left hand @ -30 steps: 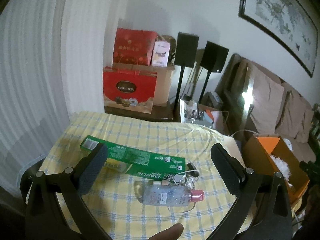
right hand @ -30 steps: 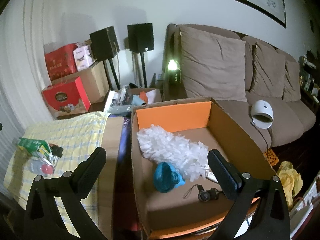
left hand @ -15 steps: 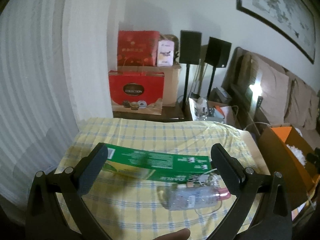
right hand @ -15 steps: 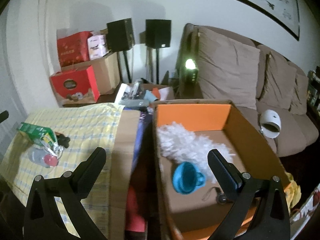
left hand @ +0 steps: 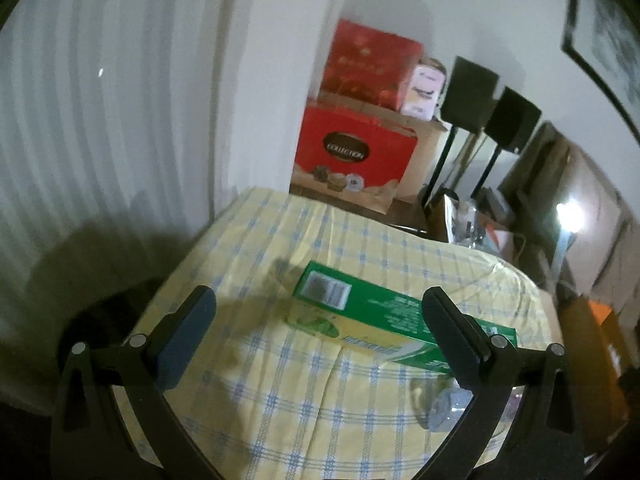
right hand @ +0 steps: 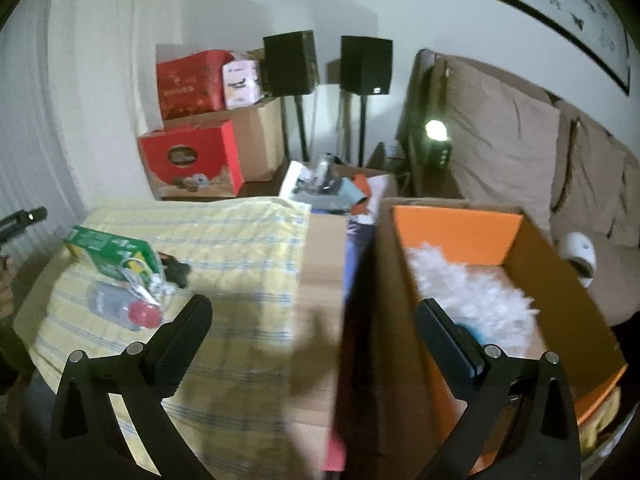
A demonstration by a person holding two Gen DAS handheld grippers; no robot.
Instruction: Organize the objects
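Observation:
A long green box lies on the yellow checked tablecloth; it also shows in the right wrist view. A clear bottle with a pink cap lies beside it, partly hidden behind my left finger in the left wrist view. A tangle of cable and a small black item lie by the box. My left gripper is open and empty just in front of the green box. My right gripper is open and empty above the gap between table and cardboard box, which holds white fluffy material.
Red gift boxes and brown cartons stand behind the table. Two black speakers on stands stand by the wall. A brown sofa with cushions is at the right. A small crate of clutter sits on the floor.
My left gripper has moved closer to the green box and swung left. My right gripper has swung left from above the cardboard box toward the table.

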